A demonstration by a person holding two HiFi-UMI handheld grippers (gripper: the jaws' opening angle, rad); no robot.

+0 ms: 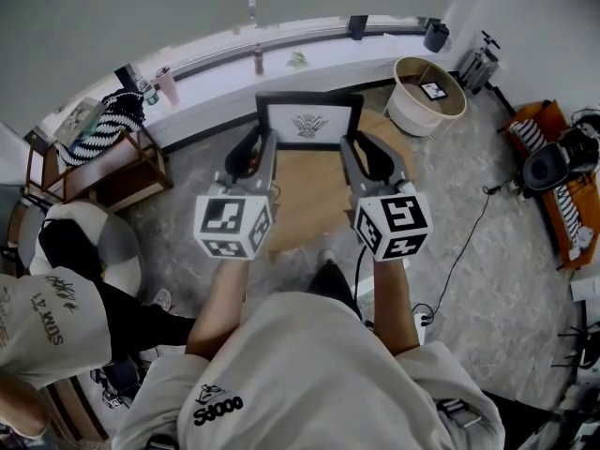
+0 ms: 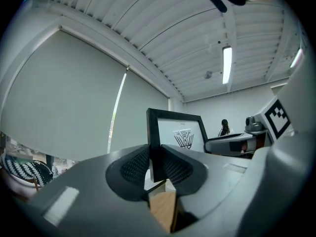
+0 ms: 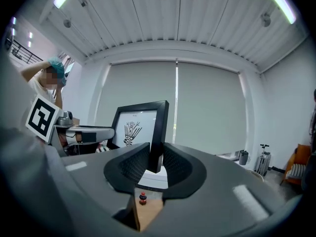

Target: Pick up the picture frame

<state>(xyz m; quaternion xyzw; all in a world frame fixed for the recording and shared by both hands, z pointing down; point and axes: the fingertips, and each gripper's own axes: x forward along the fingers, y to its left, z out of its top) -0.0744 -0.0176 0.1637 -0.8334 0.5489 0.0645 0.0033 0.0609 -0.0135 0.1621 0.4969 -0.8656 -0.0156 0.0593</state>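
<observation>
The picture frame [image 1: 309,120] is black with a white print of a dark fan-shaped motif. It hangs upright above the round wooden table [image 1: 309,200], held by both side edges. My left gripper [image 1: 265,148] is shut on its left edge, and in the left gripper view the black rail [image 2: 154,147] sits pinched between the ribbed pads. On the opposite edge my right gripper [image 1: 349,150] is shut too; the right gripper view shows that rail [image 3: 158,137] clamped between the pads. Both grippers point about level, side by side.
A white round basket [image 1: 427,97] stands on the floor at the back right. The window ledge [image 1: 281,64] carries bottles and cups. A wooden shelf with a striped bag [image 1: 112,120] is at the left, an orange seat [image 1: 553,186] at the right, and another person [image 1: 47,317] at the lower left.
</observation>
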